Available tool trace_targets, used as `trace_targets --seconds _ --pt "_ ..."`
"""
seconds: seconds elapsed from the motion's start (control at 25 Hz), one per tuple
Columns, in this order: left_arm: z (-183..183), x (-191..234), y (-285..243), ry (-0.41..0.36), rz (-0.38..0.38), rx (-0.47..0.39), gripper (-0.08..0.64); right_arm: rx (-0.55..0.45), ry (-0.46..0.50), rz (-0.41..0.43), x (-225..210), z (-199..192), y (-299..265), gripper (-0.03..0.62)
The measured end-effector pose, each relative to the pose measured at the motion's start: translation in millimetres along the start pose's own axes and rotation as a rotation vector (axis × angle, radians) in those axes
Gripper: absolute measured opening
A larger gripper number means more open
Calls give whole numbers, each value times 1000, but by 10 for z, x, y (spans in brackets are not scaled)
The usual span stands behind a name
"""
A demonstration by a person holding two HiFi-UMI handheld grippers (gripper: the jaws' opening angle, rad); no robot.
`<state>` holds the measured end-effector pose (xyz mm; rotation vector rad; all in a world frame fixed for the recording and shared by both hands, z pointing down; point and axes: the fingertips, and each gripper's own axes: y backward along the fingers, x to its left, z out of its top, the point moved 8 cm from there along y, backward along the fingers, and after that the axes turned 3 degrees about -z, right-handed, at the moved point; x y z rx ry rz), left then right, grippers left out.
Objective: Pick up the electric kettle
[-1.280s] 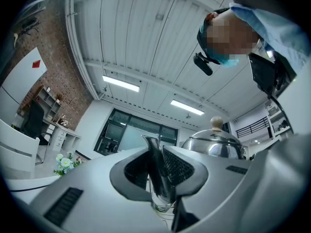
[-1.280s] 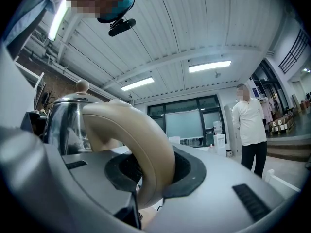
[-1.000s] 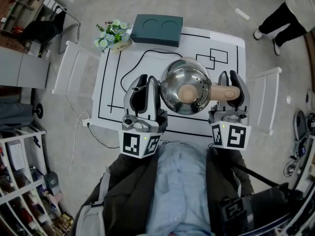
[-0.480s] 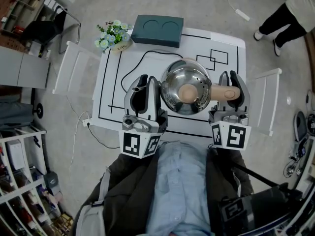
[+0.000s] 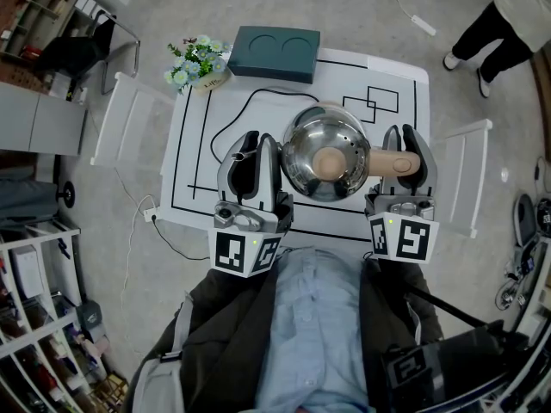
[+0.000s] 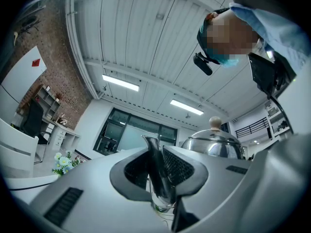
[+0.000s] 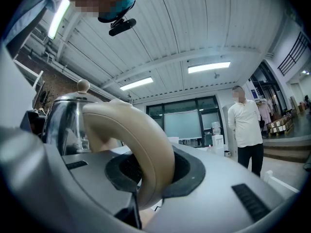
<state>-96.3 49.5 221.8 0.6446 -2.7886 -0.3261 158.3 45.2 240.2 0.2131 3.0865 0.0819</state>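
A shiny steel electric kettle [image 5: 327, 140] with a beige lid knob [image 5: 327, 163] and a beige handle [image 5: 389, 160] hangs between my two grippers over the white table [image 5: 392, 80]. My left gripper [image 5: 258, 143] is shut on the kettle's thin steel spout [image 6: 156, 171], with the kettle body [image 6: 214, 147] to its right. My right gripper [image 5: 405, 140] is shut on the curved handle [image 7: 146, 144], which fills the gap between its jaws. The steel body [image 7: 60, 125] rises to the left in the right gripper view. The kettle's underside is hidden.
A dark green box [image 5: 275, 52] and a pot of flowers [image 5: 196, 60] stand at the table's far edge. A black cord [image 5: 241, 110] runs over the tabletop. White chairs flank it, left [image 5: 129, 119] and right [image 5: 465, 170]. A person [image 5: 508, 20] stands at the far right.
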Motion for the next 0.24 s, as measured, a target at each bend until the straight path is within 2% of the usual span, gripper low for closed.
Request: trace_targets --seconds 0.24 --pt "-8 4 -18 1 -1 1 74 -1 0 1 -8 -1 -17 80"
